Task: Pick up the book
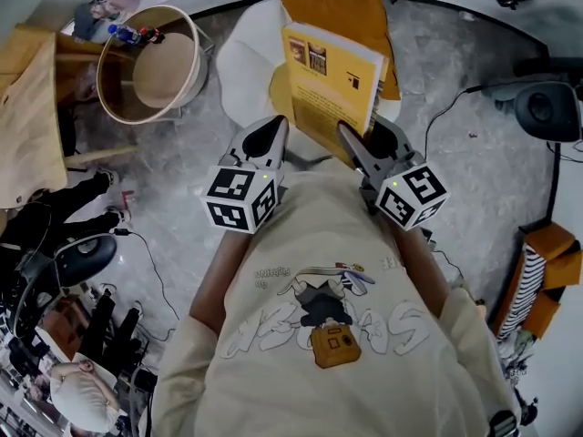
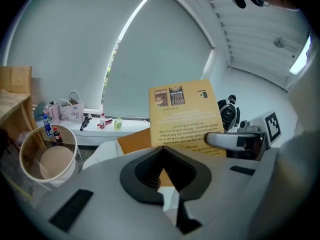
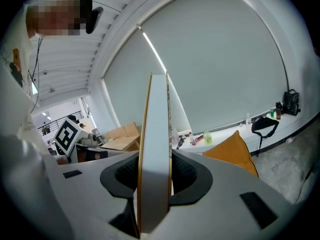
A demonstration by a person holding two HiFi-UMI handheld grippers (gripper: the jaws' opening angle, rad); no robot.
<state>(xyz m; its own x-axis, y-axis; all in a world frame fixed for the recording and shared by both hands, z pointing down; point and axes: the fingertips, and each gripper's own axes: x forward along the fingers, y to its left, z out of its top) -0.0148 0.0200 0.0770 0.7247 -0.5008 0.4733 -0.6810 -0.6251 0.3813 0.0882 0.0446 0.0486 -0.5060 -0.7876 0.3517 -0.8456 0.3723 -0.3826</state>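
Starting at the far left of the head view, a round wooden tub [image 1: 150, 62] stands on the grey floor, with small bottles [image 1: 132, 35] just beside its rim. To its right, the left gripper [image 1: 271, 135] points forward from the person's cream shirt [image 1: 319, 271]. In the left gripper view its jaws are together at the tips with nothing between them [image 2: 162, 151]. The yellow book [image 1: 332, 80] shows beyond those tips, not inside them. In the head view the left gripper sits just beside the book's lower left corner; contact cannot be confirmed.

The book is off the floor, above a white seat [image 1: 246, 62] that carries an orange cushion [image 1: 342, 12]. The right gripper [image 1: 353, 144] holds it by its lower edge. In the right gripper view the book [image 3: 155, 134] stands edge-on between the jaws, and both pads press its covers [image 3: 155, 171]. Further right, a black cable [image 1: 446, 107] runs across the floor to a dark round device [image 1: 547, 107].
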